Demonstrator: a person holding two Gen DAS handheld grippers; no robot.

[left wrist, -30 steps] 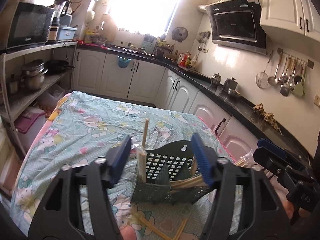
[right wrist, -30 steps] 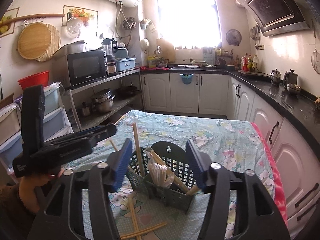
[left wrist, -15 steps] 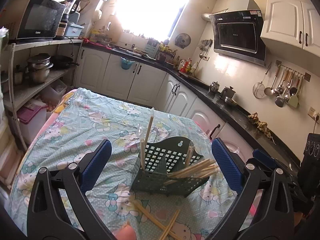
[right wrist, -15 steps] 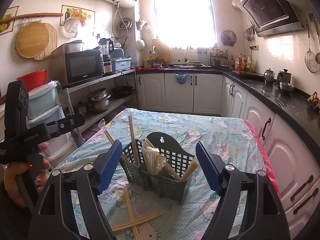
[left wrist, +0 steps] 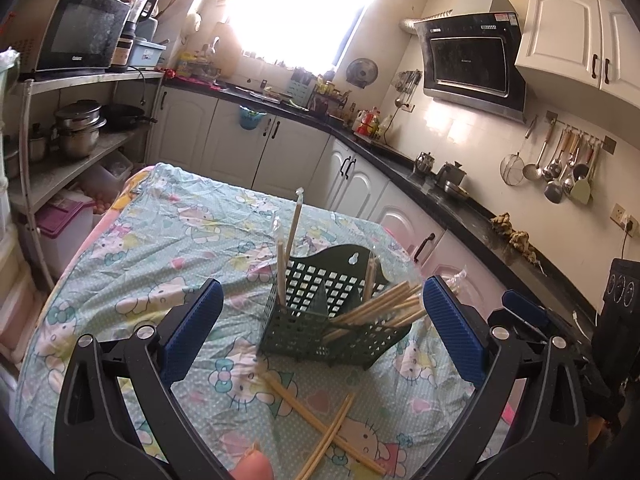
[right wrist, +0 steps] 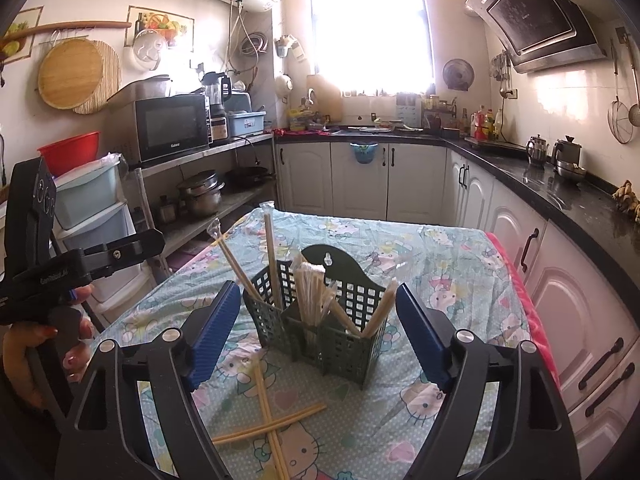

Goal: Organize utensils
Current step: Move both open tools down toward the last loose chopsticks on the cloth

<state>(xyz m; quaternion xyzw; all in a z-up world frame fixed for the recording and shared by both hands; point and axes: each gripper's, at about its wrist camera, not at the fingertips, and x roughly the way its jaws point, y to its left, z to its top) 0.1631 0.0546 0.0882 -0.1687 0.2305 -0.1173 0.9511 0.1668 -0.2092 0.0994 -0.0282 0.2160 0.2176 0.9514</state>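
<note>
A dark green slotted utensil basket (left wrist: 332, 320) (right wrist: 324, 332) stands on the table with several wooden chopsticks (left wrist: 380, 308) and wrapped chopsticks (right wrist: 310, 296) in its compartments. Loose chopsticks (left wrist: 320, 424) (right wrist: 268, 408) lie crossed on the cloth in front of it. My left gripper (left wrist: 320, 320) is open and empty, held back above the near table edge. My right gripper (right wrist: 318, 332) is open and empty, with the basket framed between its blue pads. The left gripper's body shows at the left of the right wrist view (right wrist: 48, 272).
The table carries a cartoon-print cloth (left wrist: 168, 240). White cabinets and a black counter (right wrist: 560, 196) run along the right and back. A shelf with a microwave (right wrist: 172, 126) and pots (left wrist: 78, 128) stands at the left.
Both grippers have opened wide and pulled back from the basket. A chopstick that stood between the left jaws now stands in the basket.
</note>
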